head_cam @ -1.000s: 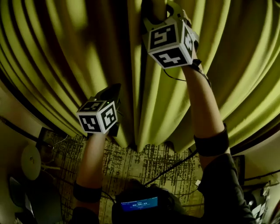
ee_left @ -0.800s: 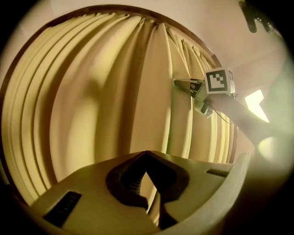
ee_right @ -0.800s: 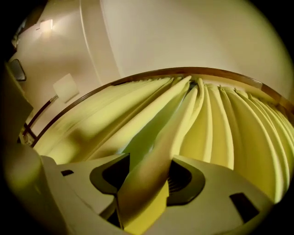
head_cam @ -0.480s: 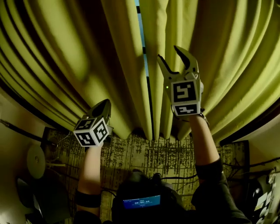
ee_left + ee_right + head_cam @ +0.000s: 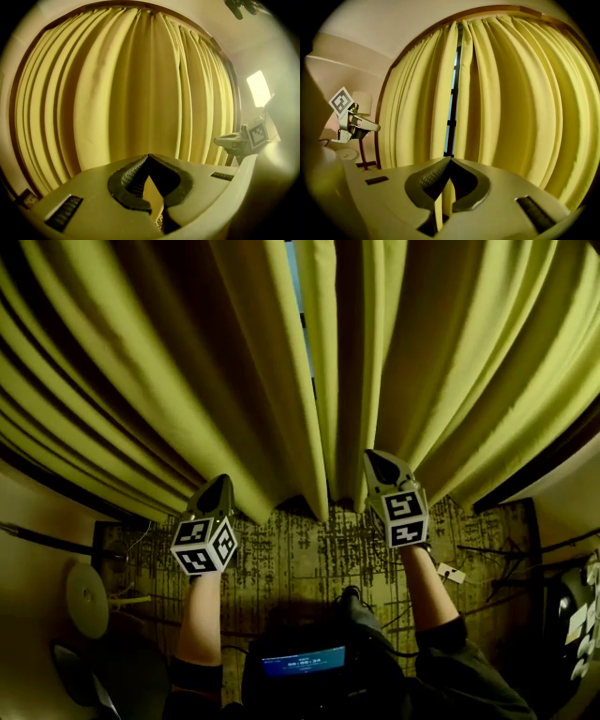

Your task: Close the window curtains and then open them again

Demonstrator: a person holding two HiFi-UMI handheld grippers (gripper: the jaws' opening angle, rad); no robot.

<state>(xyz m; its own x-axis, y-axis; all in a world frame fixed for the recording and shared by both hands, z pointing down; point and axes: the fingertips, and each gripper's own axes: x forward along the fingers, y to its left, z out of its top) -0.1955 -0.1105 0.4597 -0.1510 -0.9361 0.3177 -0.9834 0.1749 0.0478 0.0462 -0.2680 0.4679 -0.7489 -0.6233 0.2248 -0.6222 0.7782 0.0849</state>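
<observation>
The two yellow-green curtains fill most of the head view and hang in deep folds down to the floor. The left curtain (image 5: 141,362) and the right curtain (image 5: 469,352) are drawn almost together. Only a narrow gap (image 5: 296,277) stays between them, and the right gripper view shows a strip of window (image 5: 451,108) through it.

Below their hems lies a patterned carpet (image 5: 309,559), with dark cables (image 5: 487,549) trailing over it at the right.

Both grippers are held low in front of the curtain hems, well apart from each other and clear of the cloth. The left gripper (image 5: 216,486) points at the left curtain; its fingers (image 5: 131,174) are pressed tip to tip and hold nothing. The right gripper (image 5: 377,460) points at the gap. Its fingers (image 5: 433,176) have just been closing, and their tips now meet with nothing between them.

A small lit screen (image 5: 302,661) glows at the person's chest.
</observation>
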